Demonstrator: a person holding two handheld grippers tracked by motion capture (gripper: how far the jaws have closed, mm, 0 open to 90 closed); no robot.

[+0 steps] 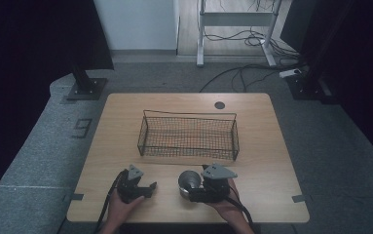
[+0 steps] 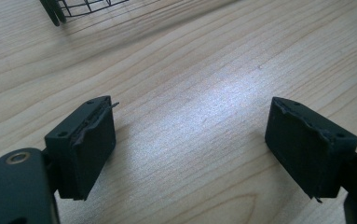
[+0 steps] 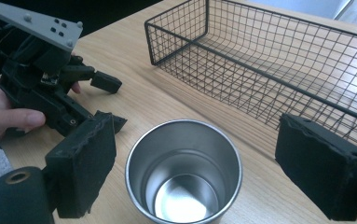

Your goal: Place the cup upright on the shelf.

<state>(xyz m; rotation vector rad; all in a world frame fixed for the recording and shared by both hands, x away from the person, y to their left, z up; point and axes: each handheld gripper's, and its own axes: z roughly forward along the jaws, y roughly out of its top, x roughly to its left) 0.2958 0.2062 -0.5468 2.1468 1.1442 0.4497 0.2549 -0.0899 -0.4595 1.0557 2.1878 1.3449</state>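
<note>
The shiny round steel cup [image 3: 183, 173] stands upright on the pale wooden table [image 1: 271, 146], between my right gripper's [image 3: 213, 168] wide-open jaws, neither pad touching it. Beyond sits the black wire-mesh basket [image 3: 278, 60]. My left gripper [image 2: 192, 144] lies beside, jaws apart over bare wood.

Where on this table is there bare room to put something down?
Bare wood lies left and right of the wire basket, and behind it around the small dark disc. The near edge is crowded: the left claw, metal cup and right claw.
</note>
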